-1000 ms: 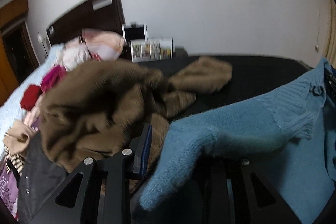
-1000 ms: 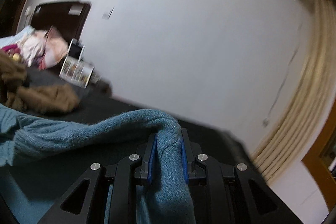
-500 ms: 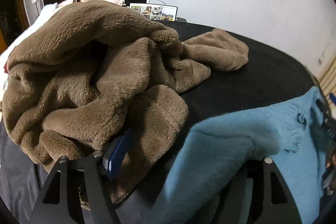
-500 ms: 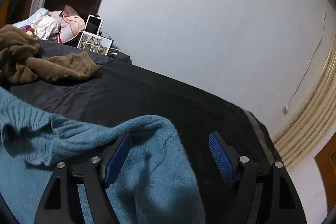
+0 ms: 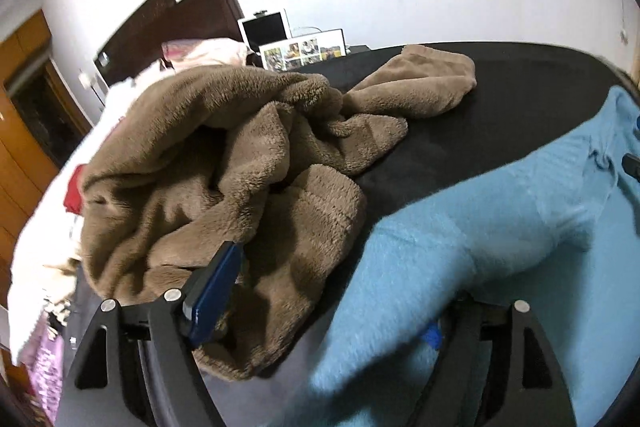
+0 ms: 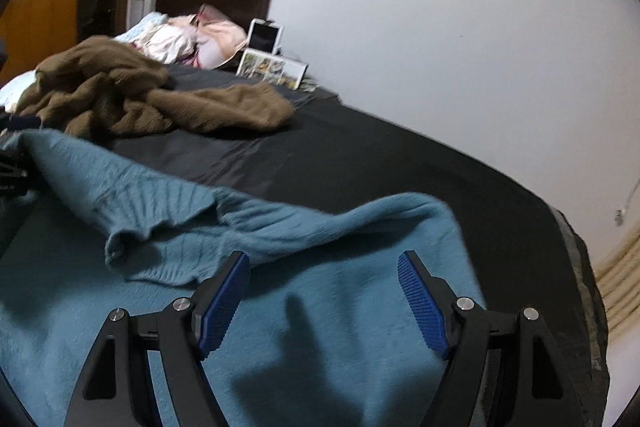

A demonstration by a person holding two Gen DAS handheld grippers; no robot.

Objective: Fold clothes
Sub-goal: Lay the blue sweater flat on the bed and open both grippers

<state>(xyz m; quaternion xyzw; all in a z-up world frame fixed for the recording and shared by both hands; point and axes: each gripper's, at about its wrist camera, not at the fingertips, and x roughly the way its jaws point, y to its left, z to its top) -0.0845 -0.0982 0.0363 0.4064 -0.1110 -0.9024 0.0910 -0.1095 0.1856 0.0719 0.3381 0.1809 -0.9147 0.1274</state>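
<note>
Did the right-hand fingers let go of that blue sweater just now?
Yes. The right gripper was clamped on the blue sweater a second ago; now its fingers stand wide apart, and the sweater lies flat on the black sheet.

Your right tool [image 6: 322, 301] has its jaws spread wide, both blue ribbed pads [image 6: 422, 309] bare, with nothing clamped between them. Your left tool [image 5: 320, 303] is also spread wide: the left blue pad [image 5: 212, 293] shows in full, while the right finger [image 5: 496, 343] is mostly hidden. From the right wrist view, a dark part of the left tool shows at the far left edge.
</note>
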